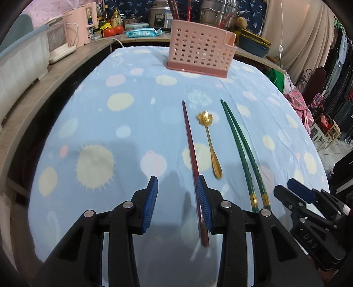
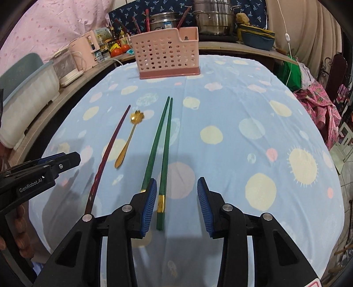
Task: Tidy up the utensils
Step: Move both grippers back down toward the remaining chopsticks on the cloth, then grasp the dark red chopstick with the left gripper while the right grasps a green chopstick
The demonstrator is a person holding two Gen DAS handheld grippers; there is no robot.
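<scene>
On the blue spotted tablecloth (image 1: 123, 154) lie dark red chopsticks (image 1: 192, 154), a gold spoon (image 1: 210, 143) and a pair of green chopsticks (image 1: 240, 150), side by side. A pink perforated utensil holder (image 1: 200, 50) stands at the far edge. My left gripper (image 1: 177, 203) is open low over the cloth, with the red chopsticks running along its right pad (image 1: 203, 203). My right gripper (image 2: 176, 203) is open over the handle ends of the green chopsticks (image 2: 164, 154). One green stick lies between its fingers; the other passes under its left pad (image 2: 150, 203).
A counter on the left carries a white bin (image 1: 22, 64), a pink kettle (image 1: 79, 26), bottles and tomatoes. Steel pots (image 2: 211, 17) stand behind the holder (image 2: 167, 55). Clothes and a chair (image 2: 335, 72) crowd the right side. A hand (image 2: 22, 231) holds the left gripper (image 2: 55, 165).
</scene>
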